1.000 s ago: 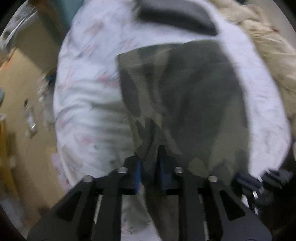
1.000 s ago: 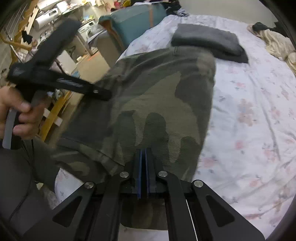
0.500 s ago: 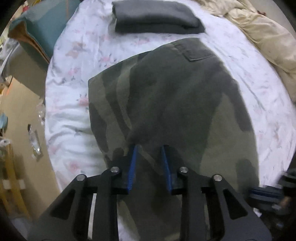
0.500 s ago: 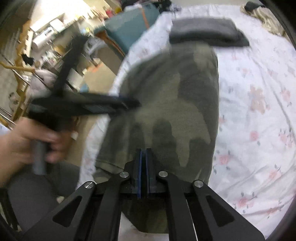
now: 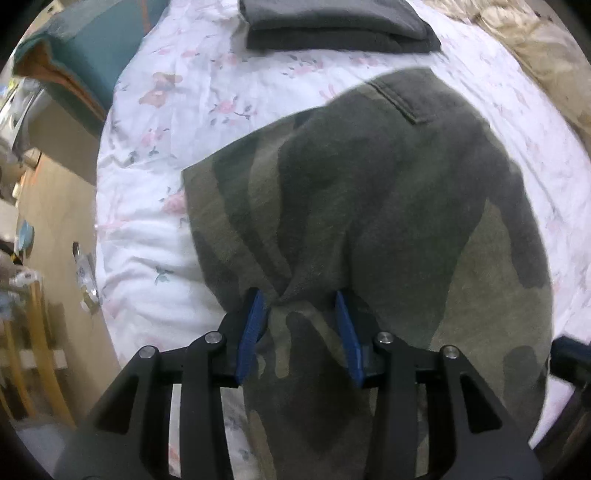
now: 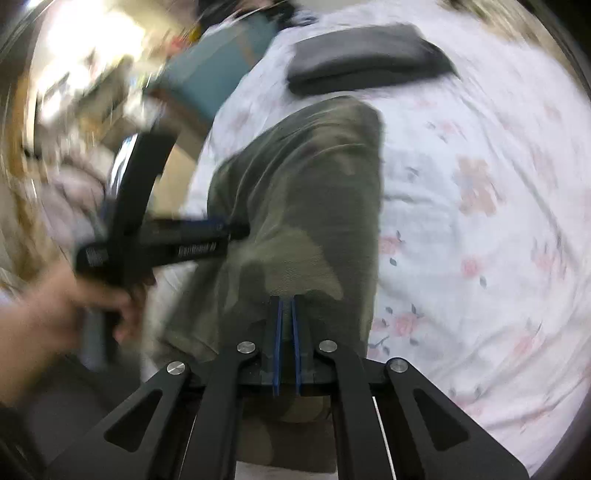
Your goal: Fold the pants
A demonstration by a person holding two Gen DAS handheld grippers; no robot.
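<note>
Camouflage pants (image 5: 388,221) lie folded on the flowered bedsheet (image 5: 177,122). My left gripper (image 5: 301,325) points down at their near part. Its jaws are opening, and a loose ridge of the cloth stands between the blue pads (image 5: 253,332) without being pinched. In the right wrist view the pants (image 6: 314,206) run away from my right gripper (image 6: 286,343). Its jaws are opening too, a narrow gap shows between the pads, and the pants' near edge lies at their tips. A hand (image 6: 70,310) holds the left gripper (image 6: 236,230) at the pants' left edge.
A folded dark grey garment (image 5: 340,26) lies on the bed beyond the pants. A beige duvet (image 5: 535,44) is bunched at the far right. A teal piece of furniture (image 5: 85,48) stands off the bed's left side, above a wooden floor (image 5: 48,221) with clutter.
The pants have come down flat onto the sheet. My left pads have spread apart, letting the cloth go. My right pads, pressed together before, now show a small gap, and the right gripper has rolled.
</note>
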